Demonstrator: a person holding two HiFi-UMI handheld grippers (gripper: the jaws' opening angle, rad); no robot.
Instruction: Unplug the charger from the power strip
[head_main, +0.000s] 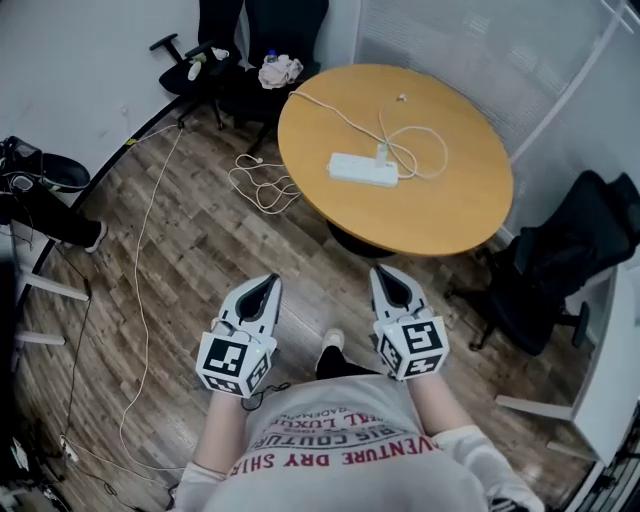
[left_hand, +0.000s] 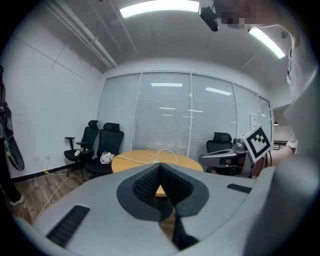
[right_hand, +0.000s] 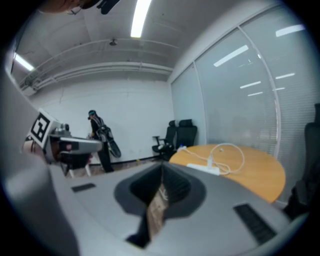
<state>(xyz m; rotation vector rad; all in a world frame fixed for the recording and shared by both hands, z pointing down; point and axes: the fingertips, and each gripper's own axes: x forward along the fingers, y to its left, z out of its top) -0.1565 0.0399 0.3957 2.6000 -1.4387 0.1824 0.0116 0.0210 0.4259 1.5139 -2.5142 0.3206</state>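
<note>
A white power strip (head_main: 363, 169) lies near the middle of the round wooden table (head_main: 460, 215). A white charger (head_main: 382, 152) stands plugged into its far side, and its white cable (head_main: 425, 150) loops over the tabletop. Both grippers hang over the floor on the near side of the table, well short of it. My left gripper (head_main: 268, 284) is shut with nothing in it. My right gripper (head_main: 385, 273) is shut and empty too. In the right gripper view the strip (right_hand: 204, 167) and charger (right_hand: 210, 161) show beyond the right gripper (right_hand: 162, 167). The left gripper (left_hand: 160, 166) points at the table (left_hand: 130, 159).
Black office chairs (head_main: 250, 40) stand behind the table, one with a white cloth (head_main: 281, 70) on it. Another black chair (head_main: 570, 260) stands to the right. White cables (head_main: 262, 185) trail over the wooden floor. Someone's leg and shoe (head_main: 55, 220) are at the far left.
</note>
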